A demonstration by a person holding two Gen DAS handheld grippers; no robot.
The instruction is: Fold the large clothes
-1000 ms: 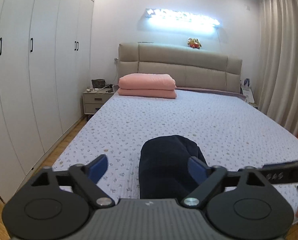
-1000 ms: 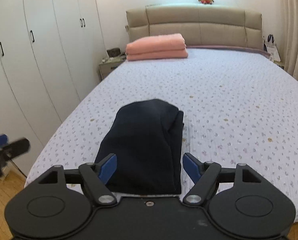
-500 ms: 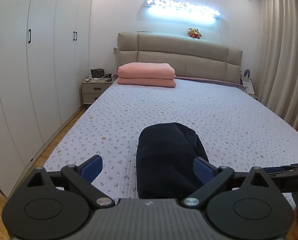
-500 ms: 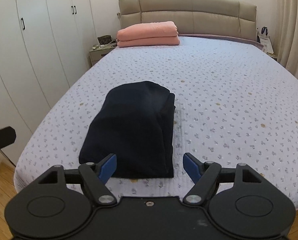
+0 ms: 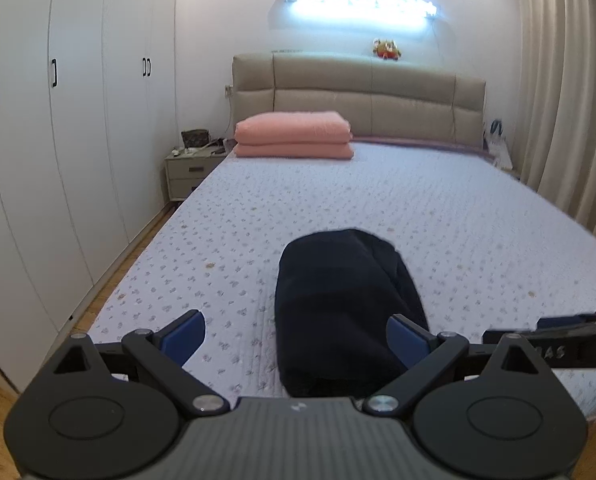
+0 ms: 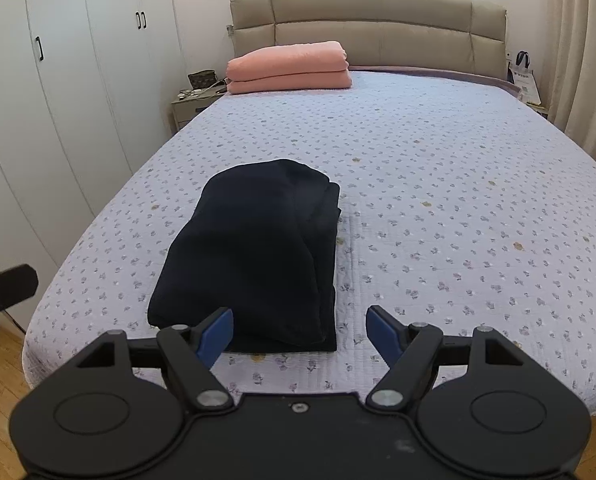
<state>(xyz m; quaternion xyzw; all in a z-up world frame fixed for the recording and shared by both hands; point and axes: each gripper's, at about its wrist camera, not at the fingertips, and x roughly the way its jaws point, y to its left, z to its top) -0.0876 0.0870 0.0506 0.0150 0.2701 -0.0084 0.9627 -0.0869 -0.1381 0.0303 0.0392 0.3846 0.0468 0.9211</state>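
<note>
Both hand-held grippers have drawn back from the dark garment — the left hand-held gripper (image 5: 296,334) and right hand-held gripper (image 6: 300,330) gape wide, holding nothing. The dark garment (image 6: 254,252) lies folded near the bed's (image 6: 458,208) foot edge; the folding looks finished. Beyond the garment, pink bedding (image 6: 288,66).

We saw a bright, evenly lit room; a wall lamp (image 5: 362,2) glared white above the far headboard (image 5: 358,108). Edges bowed and darkened, and the left view looked softly blurred.
</note>
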